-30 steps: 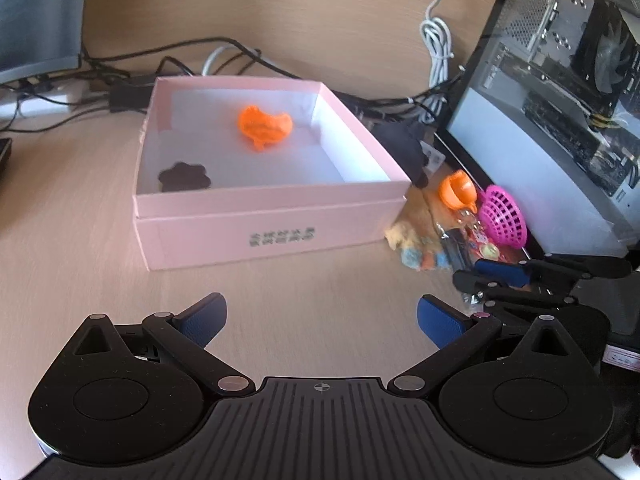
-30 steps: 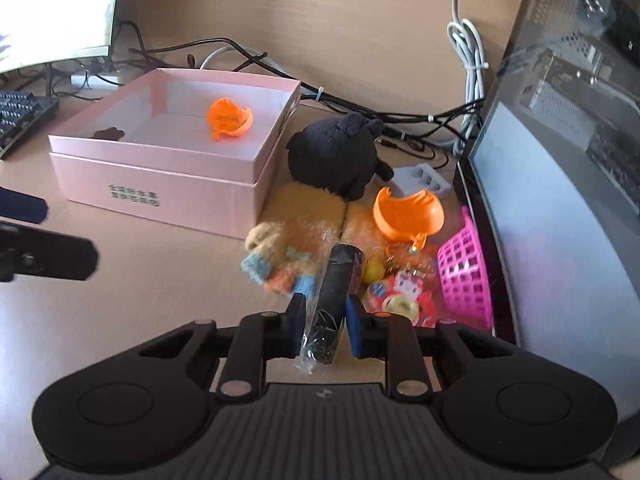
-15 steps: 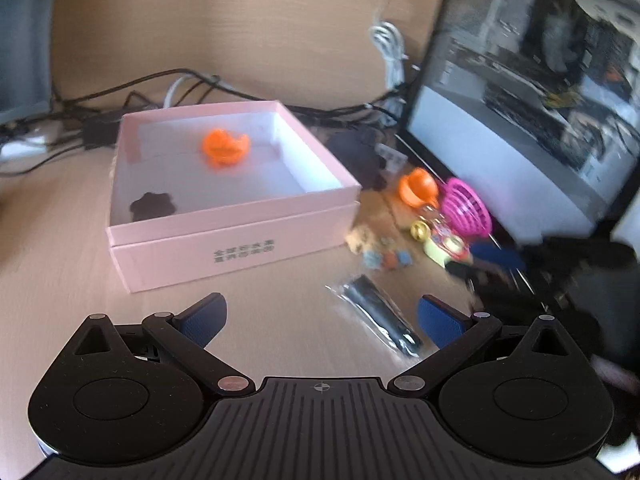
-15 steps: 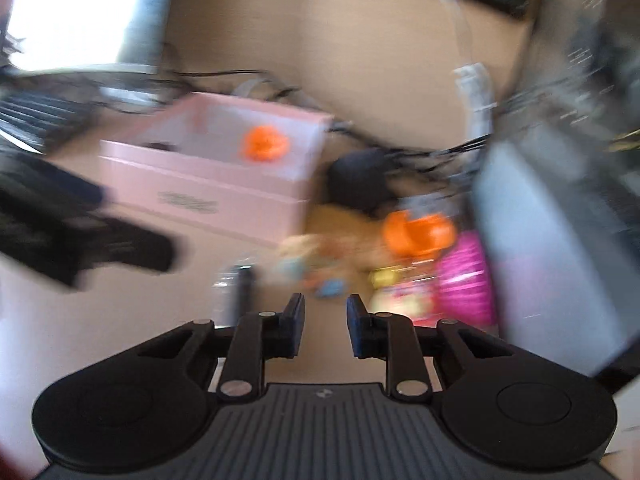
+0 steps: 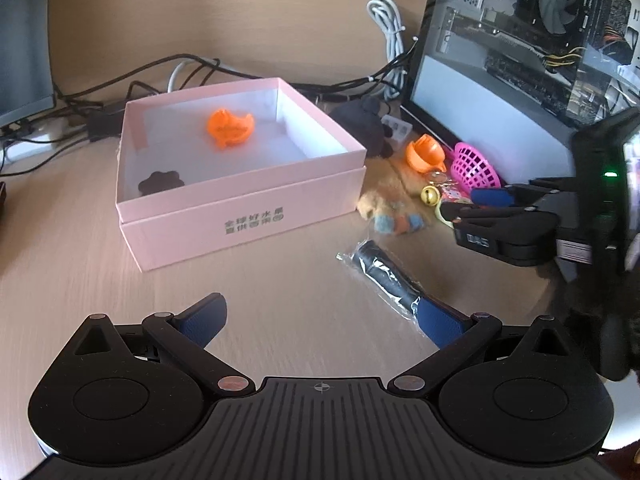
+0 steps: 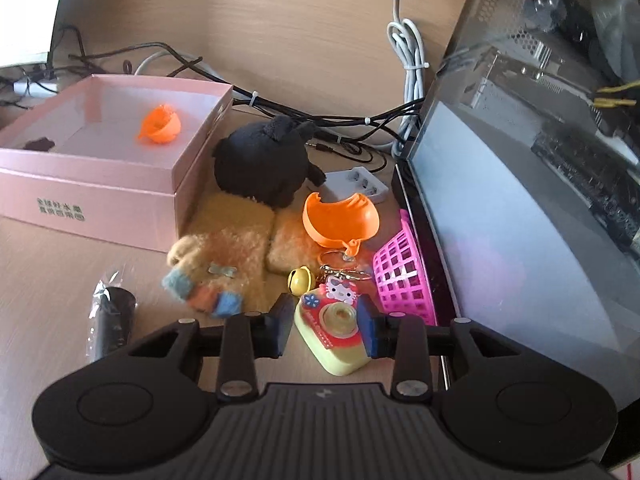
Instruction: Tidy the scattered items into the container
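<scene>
1. Now, in the left wrist view, the wrapped black cylinder [image 5: 384, 276] lies loose on the table [image 5: 280, 300], just in front of the pink box [image 5: 240, 220]; a second ago the right tongs were clamped on it. The left tongs [image 5: 320, 320] gape wide and hold nothing, with the cylinder's near end by the right-hand pad.
2. In that view the box holds only an orange shell piece [image 5: 230, 128] and a small dark flower shape [image 5: 160, 180], so the cylinder has been dropped short of the container and needs picking up again, probably by the left tongs.
3. Over in the right wrist view, the right tongs [image 6: 324, 330] have let go, swung back to the pile and now stand partly open around the yellow toy camera keychain [image 6: 334, 332], pads close beside it but not visibly pressing.
4. The plush toys [image 6: 232, 248], orange shell half [image 6: 340, 216] and pink basket [image 6: 400, 280] lie outside the box.
</scene>
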`<state>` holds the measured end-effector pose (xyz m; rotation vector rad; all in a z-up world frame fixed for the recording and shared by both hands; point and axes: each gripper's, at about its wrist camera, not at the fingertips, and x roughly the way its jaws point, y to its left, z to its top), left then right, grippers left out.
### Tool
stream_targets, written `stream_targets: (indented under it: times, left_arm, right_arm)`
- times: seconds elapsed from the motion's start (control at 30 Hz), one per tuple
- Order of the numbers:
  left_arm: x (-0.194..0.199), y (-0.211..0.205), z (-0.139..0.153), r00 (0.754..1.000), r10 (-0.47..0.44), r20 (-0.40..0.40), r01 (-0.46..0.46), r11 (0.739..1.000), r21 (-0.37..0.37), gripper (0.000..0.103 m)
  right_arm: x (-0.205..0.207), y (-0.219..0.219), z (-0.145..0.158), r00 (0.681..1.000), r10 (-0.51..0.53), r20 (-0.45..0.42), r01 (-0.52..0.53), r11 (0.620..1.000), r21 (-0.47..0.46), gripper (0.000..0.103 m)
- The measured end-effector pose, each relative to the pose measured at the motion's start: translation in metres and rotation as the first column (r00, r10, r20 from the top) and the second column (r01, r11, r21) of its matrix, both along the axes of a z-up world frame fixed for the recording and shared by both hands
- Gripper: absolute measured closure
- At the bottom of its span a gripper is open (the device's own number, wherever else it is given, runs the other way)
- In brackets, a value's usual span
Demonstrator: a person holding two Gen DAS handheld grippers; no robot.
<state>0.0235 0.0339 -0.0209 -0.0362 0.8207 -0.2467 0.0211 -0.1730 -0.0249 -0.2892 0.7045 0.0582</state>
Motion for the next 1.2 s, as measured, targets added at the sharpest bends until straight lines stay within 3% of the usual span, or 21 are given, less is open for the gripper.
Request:
stream_targets:
  times: [0.37, 0.53, 0.7, 0.87, 1.03, 1.2]
  left_arm:
    - [0.018, -0.02, -0.009, 0.999, -0.038, -0.029, 0.038, 0.999, 0.006, 0.0]
    - [0.015, -0.021, -0.009, 0.998, -0.056, -0.022, 0.056, 0.998, 0.035, 0.0]
    - [0.014, -0.013, -0.012, 0.998, -0.042, -0.04, 0.044, 0.998, 0.04, 0.0]
    - [0.017, -0.011, -0.013, 0.998, -0.046, -0.05, 0.048, 0.998, 0.046, 0.0]
    - [0.026, -0.025, -0.014, 0.996, -0.083, -0.038, 0.085, 0.996, 0.042, 0.0]
    - [0.04, -0.055, -0.023, 0.996, -0.077, -0.052, 0.081, 0.994, 0.078, 0.0]
  right_arm:
    - [-0.059, -0.005, 0.013, 0.987, 0.138, -0.087, -0.123, 0.979, 0.163, 0.068]
    - [-0.054, 0.002, 0.013, 1.0, 0.007, -0.029, -0.005, 0.999, 0.044, 0.052]
    - [-0.03, -0.012, 0.007, 0.992, -0.103, -0.07, 0.112, 0.983, 0.145, 0.044]
    - [-0.018, -0.017, 0.002, 0.986, -0.102, -0.129, 0.129, 0.966, 0.224, 0.048]
    - [-0.037, -0.014, 0.004, 0.991, -0.03, -0.13, 0.057, 0.977, 0.207, 0.048]
    - [-0.073, -0.02, 0.006, 0.993, 0.017, -0.115, -0.003, 0.994, 0.113, 0.048]
